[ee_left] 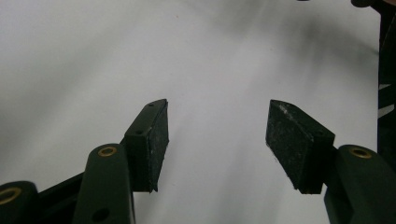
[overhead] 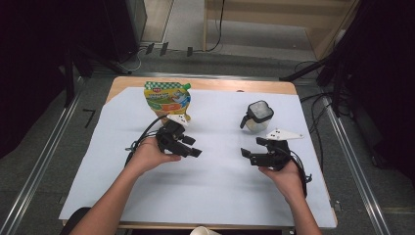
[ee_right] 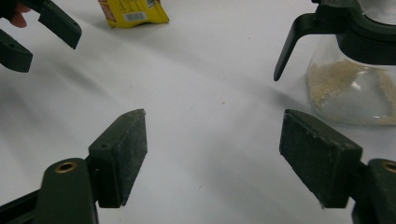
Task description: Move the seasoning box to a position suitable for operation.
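Jar (ee_right: 355, 88) beside right gripper's (ee_right: 212, 158) open jaws.

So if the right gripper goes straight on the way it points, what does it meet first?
Probably the left gripper, which faces it across bare white sheet; depth is unclear. The glass jar stands off to the side.

High view: fixed above person's side, aimed fwd/down, whole table (overhead: 303, 205) covered from afar. Left claw (ee_left: 217, 135) view: set close over white sheet, aimed along jaws. Right claw (ee_right: 212, 154) view: low, near sheet; pouch (ee_right: 133, 11) & glass jar (ee_right: 359, 79) are shared w/ high view.
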A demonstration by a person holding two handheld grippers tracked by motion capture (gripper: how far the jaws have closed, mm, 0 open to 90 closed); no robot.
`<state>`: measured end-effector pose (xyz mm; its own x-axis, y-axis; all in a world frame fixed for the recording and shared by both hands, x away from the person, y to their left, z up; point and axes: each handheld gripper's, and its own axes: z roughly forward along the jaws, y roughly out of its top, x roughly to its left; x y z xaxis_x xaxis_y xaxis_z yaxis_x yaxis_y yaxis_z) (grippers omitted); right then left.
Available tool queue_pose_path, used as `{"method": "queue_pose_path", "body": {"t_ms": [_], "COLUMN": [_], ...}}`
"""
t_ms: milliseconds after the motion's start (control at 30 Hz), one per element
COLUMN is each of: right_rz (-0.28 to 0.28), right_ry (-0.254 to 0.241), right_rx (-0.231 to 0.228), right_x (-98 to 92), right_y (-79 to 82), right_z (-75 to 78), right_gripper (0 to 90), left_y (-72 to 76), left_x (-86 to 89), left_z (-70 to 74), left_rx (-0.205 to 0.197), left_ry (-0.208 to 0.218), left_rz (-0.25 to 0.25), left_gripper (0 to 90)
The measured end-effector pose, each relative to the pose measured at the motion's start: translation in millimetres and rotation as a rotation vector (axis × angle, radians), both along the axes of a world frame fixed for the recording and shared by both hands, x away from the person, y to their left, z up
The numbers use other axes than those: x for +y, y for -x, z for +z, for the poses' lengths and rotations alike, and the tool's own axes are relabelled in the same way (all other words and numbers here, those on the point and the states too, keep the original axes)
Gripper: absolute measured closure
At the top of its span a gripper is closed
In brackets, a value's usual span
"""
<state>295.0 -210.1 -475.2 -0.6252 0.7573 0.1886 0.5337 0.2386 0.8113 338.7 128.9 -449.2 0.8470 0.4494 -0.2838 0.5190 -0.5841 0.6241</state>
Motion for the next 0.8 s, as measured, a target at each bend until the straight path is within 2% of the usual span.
{"method": "queue_pose_path", "body": {"t_ms": [133,233,367,567,800], "right_rz": [0.007,0.015,0.024,0.022,0.015], "right_ry": [0.005,0.031,0.041,0.041,0.045], "right_rx": [0.0,-0.018,-0.024,-0.026,-0.022], "right_x": [-0.2,1.1,2.9,2.7,-0.2], "right_y": [-0.2,-0.2,-0.8,-0.7,-0.9], "right_z": [0.0,-0.7,-1.7,-1.2,-0.6], "right_gripper": [29.1,30.4,33.0,35.1,35.7], "left_y": [1.1,1.4,1.1,1.9,2.6], "left_x": [2.2,3.7,5.4,5.6,5.3], "left_z": [-0.5,2.2,4.8,4.9,4.1], "left_rx": [-0.023,-0.042,-0.03,-0.031,-0.022], "left_ry": [0.009,0.029,0.059,0.046,0.042], "left_rz": [0.005,0.026,0.036,0.009,0.005], "left_gripper": [40.0,39.6,41.2,44.1,43.0]}}
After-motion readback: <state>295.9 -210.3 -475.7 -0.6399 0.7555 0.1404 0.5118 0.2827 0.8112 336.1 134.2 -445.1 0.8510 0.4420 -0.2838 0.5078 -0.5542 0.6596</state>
